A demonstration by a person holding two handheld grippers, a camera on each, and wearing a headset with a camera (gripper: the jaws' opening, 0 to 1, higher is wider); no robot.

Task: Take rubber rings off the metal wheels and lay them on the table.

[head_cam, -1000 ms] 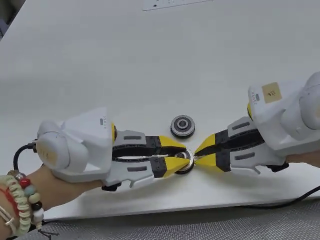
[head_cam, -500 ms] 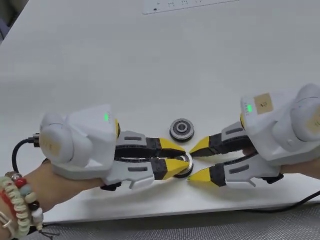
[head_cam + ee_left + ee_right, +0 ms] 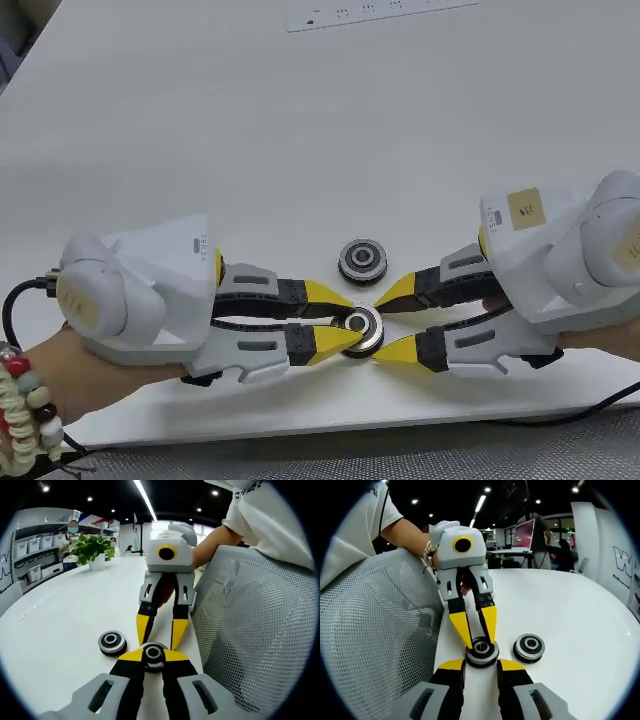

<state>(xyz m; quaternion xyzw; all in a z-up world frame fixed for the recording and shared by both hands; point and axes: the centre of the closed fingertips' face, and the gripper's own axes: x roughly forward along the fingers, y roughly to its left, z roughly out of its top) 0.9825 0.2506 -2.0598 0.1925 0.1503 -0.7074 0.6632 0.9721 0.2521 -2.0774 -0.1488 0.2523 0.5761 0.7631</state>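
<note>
Metal wheel (image 3: 362, 329) flat, black-rimmed, silver centre

White table (image 3: 200, 120): near wheel (image 3: 361, 330), far wheel (image 3: 362, 260) by front edge; power strip (image 3: 380, 12) far edge.

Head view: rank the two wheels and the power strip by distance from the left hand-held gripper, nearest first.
1. Near wheel: between the tips of the left hand-held gripper.
2. Far wheel: just beyond the first, on the side away from the person.
3. Power strip: far off at the top of the view.
</note>
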